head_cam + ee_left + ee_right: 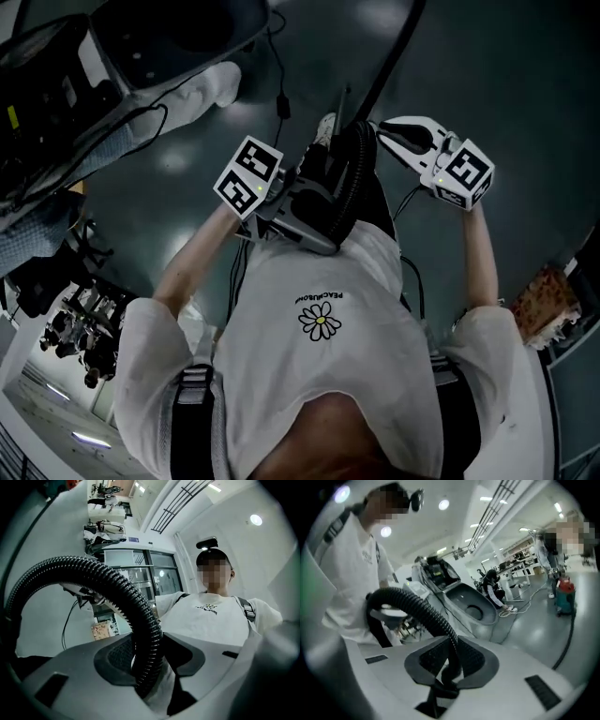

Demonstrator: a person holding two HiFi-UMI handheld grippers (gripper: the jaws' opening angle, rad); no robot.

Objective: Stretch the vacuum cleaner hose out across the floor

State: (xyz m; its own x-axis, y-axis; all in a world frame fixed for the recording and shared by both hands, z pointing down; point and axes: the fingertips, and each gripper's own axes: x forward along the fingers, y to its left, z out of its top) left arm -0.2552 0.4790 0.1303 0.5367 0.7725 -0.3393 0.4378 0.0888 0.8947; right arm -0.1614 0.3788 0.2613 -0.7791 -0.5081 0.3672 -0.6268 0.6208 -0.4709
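Claws of the left gripper [146,666] and right gripper [449,666] each clamp the black hose [357,173], looped before the person's chest; stretching looks barely begun, likely needing the grippers drawn apart.

"What sort of place was it?"
"A big lab or workshop hall. It had a glossy grey floor [487,84] and ceiling tracks [490,510] along the top of the right gripper view."
"Anything else?"
"Benches [519,554] stacked with gear at that view's right, and cables [511,611] trailing below them."
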